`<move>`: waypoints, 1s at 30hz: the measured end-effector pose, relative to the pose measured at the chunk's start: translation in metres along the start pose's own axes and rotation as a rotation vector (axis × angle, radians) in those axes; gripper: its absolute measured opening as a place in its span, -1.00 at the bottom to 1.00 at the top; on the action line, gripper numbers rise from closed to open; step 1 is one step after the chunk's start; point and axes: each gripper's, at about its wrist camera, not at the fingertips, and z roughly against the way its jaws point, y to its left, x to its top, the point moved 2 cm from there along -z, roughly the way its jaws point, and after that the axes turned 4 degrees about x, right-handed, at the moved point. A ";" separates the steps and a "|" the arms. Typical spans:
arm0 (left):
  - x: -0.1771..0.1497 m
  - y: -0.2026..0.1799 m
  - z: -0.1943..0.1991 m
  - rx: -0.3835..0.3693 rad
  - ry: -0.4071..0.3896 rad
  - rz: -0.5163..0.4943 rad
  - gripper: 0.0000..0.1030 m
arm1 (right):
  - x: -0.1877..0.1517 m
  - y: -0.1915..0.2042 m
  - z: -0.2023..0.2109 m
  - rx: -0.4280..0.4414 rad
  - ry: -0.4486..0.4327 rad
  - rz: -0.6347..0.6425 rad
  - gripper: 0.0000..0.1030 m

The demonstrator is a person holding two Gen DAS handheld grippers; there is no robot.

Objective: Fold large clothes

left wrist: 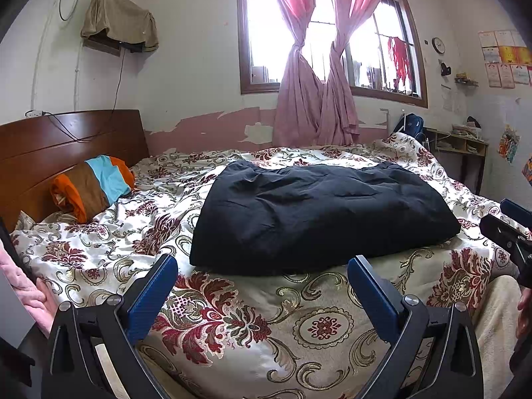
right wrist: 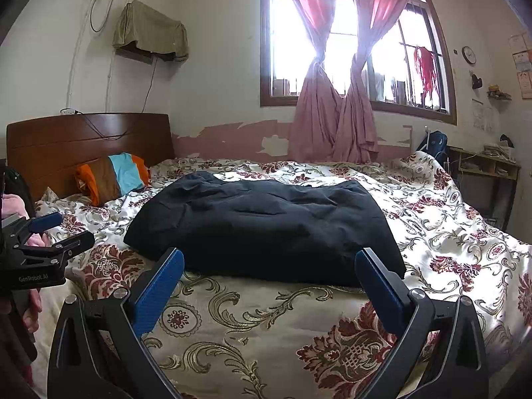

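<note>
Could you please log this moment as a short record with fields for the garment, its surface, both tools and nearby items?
garment: black garment, lying in a rough rectangle, wrinkled
surface: floral bedspread on the bed
left tool: open, holding nothing, short of the garment's near edge
right tool: open, holding nothing, at the garment's near edge
pillow: striped pillow against the wooden headboard
background: pink curtains, tied, at the window
</note>
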 end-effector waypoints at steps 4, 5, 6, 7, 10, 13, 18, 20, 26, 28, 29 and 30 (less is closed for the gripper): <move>0.000 0.000 0.000 -0.001 0.000 0.000 1.00 | 0.000 0.000 0.000 0.000 0.000 0.000 0.96; 0.000 0.000 0.001 0.000 0.000 0.000 1.00 | 0.000 0.000 0.000 0.000 0.000 0.000 0.96; 0.000 0.000 0.001 0.000 -0.001 0.000 1.00 | 0.000 0.000 0.000 0.000 0.000 0.000 0.96; 0.000 0.000 0.000 -0.002 0.000 0.001 1.00 | 0.000 0.000 0.000 0.000 0.001 0.000 0.96; 0.000 0.000 0.000 -0.002 -0.001 0.000 1.00 | 0.000 -0.001 0.000 0.001 0.001 0.000 0.96; 0.000 0.000 0.001 -0.002 0.000 0.000 1.00 | 0.000 -0.001 0.000 0.001 0.001 0.000 0.96; 0.000 0.000 0.001 -0.005 0.001 0.002 1.00 | 0.000 0.000 0.001 0.001 0.000 -0.001 0.96; 0.001 0.000 0.001 -0.008 0.002 0.002 1.00 | 0.000 0.000 0.001 0.000 0.000 -0.001 0.96; 0.000 -0.001 0.000 -0.011 0.008 0.005 1.00 | 0.000 0.000 0.001 -0.001 0.000 -0.005 0.96; 0.000 -0.002 0.000 -0.009 0.008 0.005 1.00 | 0.000 -0.001 0.001 0.001 0.000 -0.005 0.96; 0.000 -0.002 0.000 -0.004 0.007 0.000 1.00 | 0.000 -0.001 0.001 0.001 0.000 -0.005 0.96; -0.001 -0.003 0.000 0.002 0.007 -0.005 1.00 | 0.000 -0.001 0.001 0.001 0.000 -0.005 0.96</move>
